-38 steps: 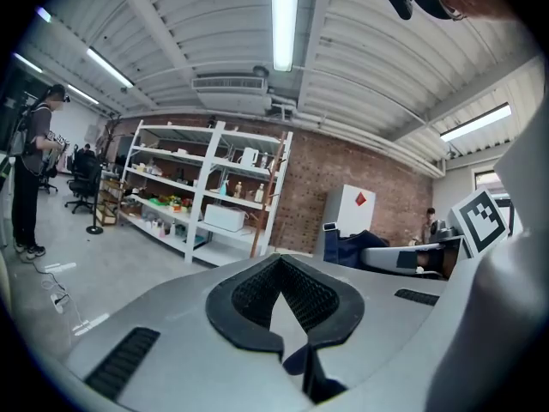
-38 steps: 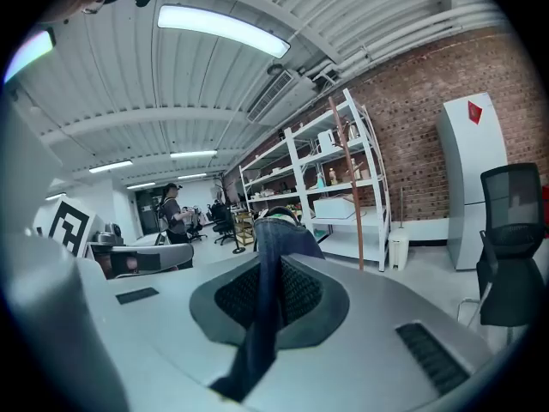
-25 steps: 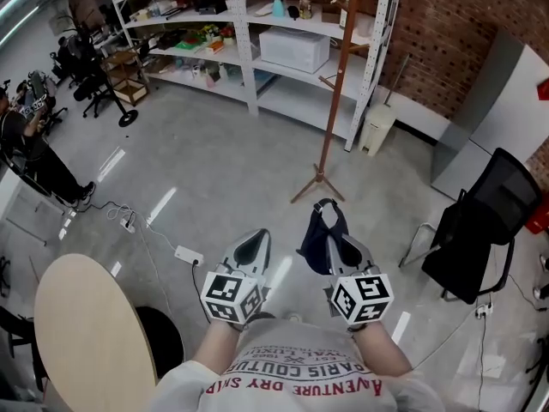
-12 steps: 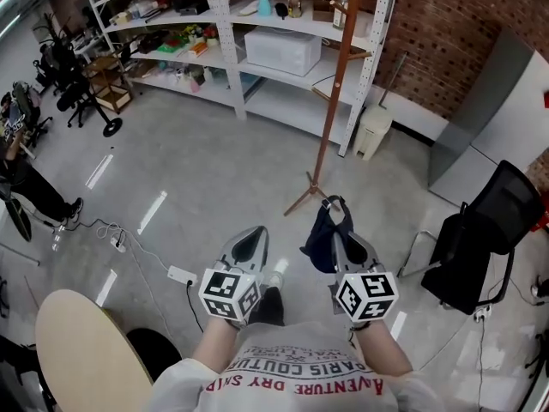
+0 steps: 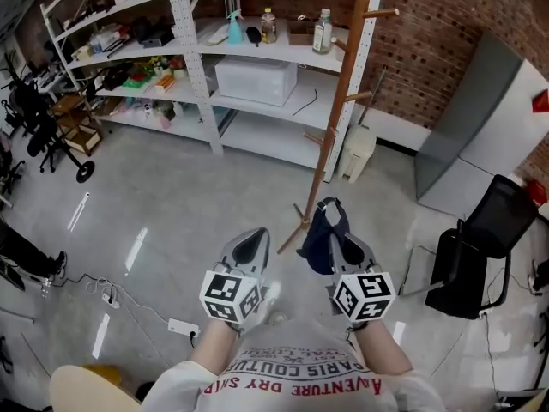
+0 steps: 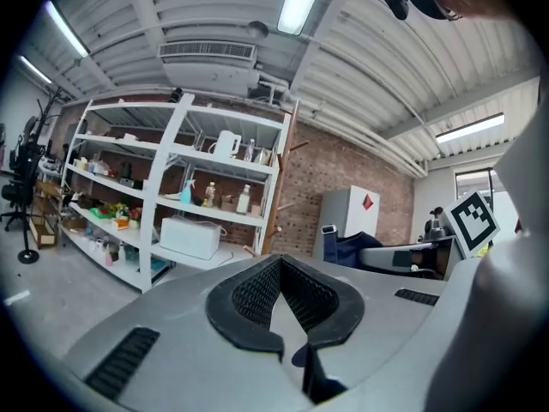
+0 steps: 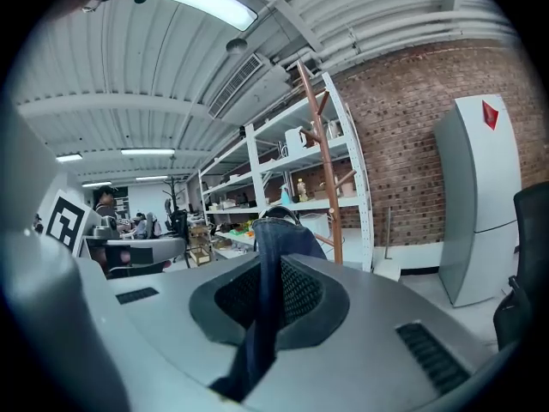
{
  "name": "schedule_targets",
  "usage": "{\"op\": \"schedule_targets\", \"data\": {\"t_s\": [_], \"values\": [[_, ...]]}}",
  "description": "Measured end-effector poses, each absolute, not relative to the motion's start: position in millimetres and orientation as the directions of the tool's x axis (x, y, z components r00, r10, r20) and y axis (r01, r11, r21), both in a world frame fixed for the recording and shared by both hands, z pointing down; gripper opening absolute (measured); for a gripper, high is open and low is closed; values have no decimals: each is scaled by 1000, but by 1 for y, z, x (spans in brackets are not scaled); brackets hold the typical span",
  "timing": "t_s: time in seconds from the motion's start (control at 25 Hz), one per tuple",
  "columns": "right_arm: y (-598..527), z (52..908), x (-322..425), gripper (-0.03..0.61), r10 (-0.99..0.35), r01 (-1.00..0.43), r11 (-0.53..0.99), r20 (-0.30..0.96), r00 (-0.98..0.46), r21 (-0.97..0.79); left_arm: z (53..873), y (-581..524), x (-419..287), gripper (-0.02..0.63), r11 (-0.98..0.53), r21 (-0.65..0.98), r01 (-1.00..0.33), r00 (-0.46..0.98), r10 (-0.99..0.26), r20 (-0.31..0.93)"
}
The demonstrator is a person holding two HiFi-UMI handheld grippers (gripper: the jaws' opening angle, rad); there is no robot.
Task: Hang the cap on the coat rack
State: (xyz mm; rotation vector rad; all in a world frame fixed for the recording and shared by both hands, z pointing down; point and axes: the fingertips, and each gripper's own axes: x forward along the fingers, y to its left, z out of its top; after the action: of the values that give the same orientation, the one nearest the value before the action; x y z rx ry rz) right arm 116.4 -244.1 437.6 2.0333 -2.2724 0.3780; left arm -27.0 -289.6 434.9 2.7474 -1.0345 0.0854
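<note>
1. My right gripper [image 5: 333,234] was clamped on the cap [image 5: 317,240]. A fold of its dark blue cloth ran between my fingers, and the rest hung off the tips, above the floor in front of me.
2. My left gripper [image 5: 250,249] was pressed together on nothing. It sat beside the right one and did not touch the cap.
3. The coat rack [image 5: 341,93] stood ahead and a little to the right, in front of the white shelves [image 5: 257,24]. I judged its pole to be out of reach from where I stood.
4. To do this step well, I needed to walk closer. I had to squeeze firmly so the cloth could not slip, and lift the cap above a peg [image 5: 383,12] that sloped upward.
5. I reckoned the cap's opening should face the peg, so it would drop over the tip rather than slide off. Letting go too early looked like the main risk.
</note>
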Motion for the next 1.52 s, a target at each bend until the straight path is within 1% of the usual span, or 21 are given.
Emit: {"op": "schedule_targets", "data": {"t_s": [0.4, 0.56, 0.76, 1.32, 1.52], "values": [[-367, 379, 128, 18, -991, -997, 67, 116, -70, -36, 422, -388, -8, 6, -773, 145, -618, 786, -609, 102], [-400, 357, 141, 18, -994, -998, 64, 86, -64, -6, 421, -412, -1, 6, -764, 141, -630, 777, -621, 108], [-436, 316, 159, 18, -997, -997, 75, 20, -74, 34, 411, -440, 8, 6, -732, 120, -671, 741, -665, 89], [-497, 209, 201, 18, -973, -986, 98, -193, -122, 133, 400, -488, 51, 6, -695, 105, -711, 703, -708, 74], [-514, 193, 208, 18, -973, -983, 64, -210, -100, 171, 401, -500, 53, 6, -679, 112, -726, 687, -722, 78]]}}
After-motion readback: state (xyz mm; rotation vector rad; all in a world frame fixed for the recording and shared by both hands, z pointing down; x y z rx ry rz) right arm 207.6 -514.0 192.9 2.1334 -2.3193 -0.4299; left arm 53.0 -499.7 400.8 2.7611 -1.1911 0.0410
